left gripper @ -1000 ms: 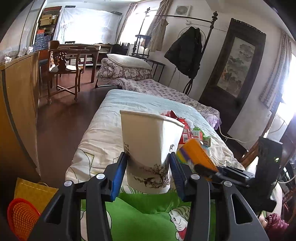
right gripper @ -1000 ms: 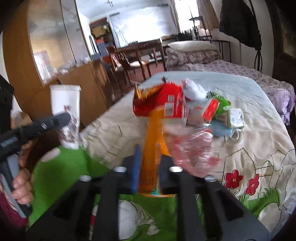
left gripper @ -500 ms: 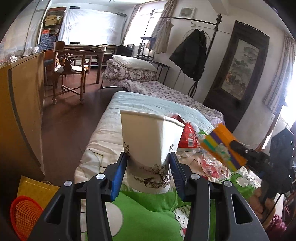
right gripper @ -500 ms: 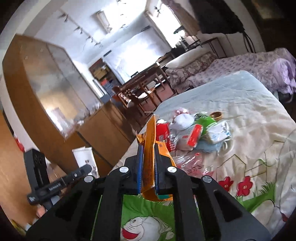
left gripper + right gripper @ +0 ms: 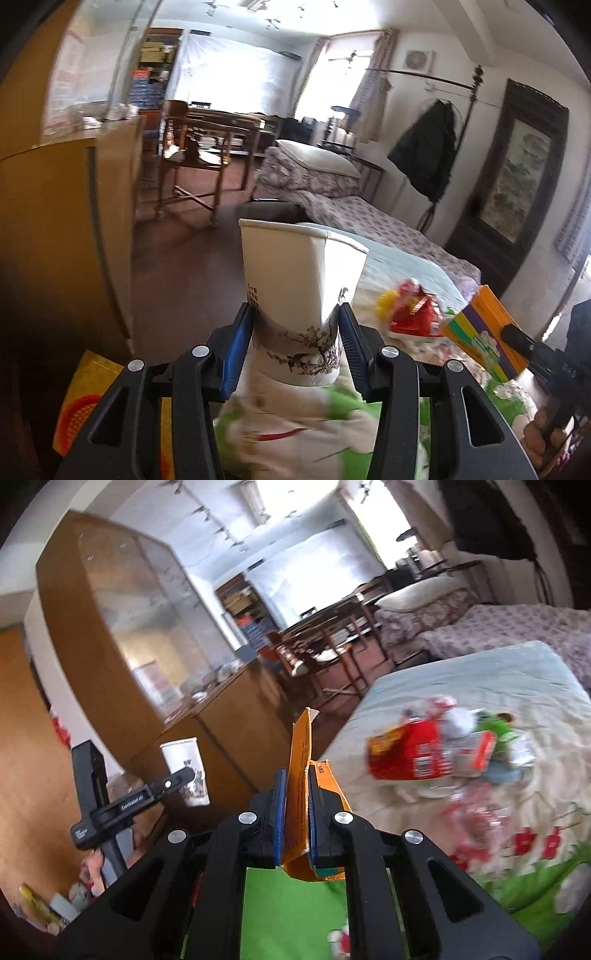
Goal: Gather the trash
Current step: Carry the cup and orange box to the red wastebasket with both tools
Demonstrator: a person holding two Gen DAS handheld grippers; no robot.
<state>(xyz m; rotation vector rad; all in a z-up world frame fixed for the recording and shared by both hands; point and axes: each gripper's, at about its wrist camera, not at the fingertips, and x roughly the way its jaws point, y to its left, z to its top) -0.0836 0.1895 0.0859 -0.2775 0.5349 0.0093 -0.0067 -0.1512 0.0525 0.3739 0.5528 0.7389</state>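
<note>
My left gripper (image 5: 295,332) is shut on a white paper cup (image 5: 299,291) printed with dark branches, held upright above the foot of the bed. The same cup (image 5: 186,768) shows at the left of the right wrist view. My right gripper (image 5: 297,805) is shut on a flattened orange carton (image 5: 299,786) with coloured stripes, which also appears as the orange carton (image 5: 484,332) at the right of the left wrist view. A pile of trash lies on the bed: a red snack bag (image 5: 410,753), a green wrapper (image 5: 495,731) and clear crinkled plastic (image 5: 476,812).
The bed has a floral quilt (image 5: 461,679) with a green cartoon cover (image 5: 291,904) at its near end. A wooden cabinet (image 5: 70,229) stands at the left. A yellow bag with an orange basket (image 5: 77,410) sits on the floor below. Wooden chairs (image 5: 192,173) and a second bed (image 5: 362,218) lie beyond.
Both grippers have risen and swung left, towards the cabinet, with the cup and the carton still held. The trash pile has slid to the right in both views.
</note>
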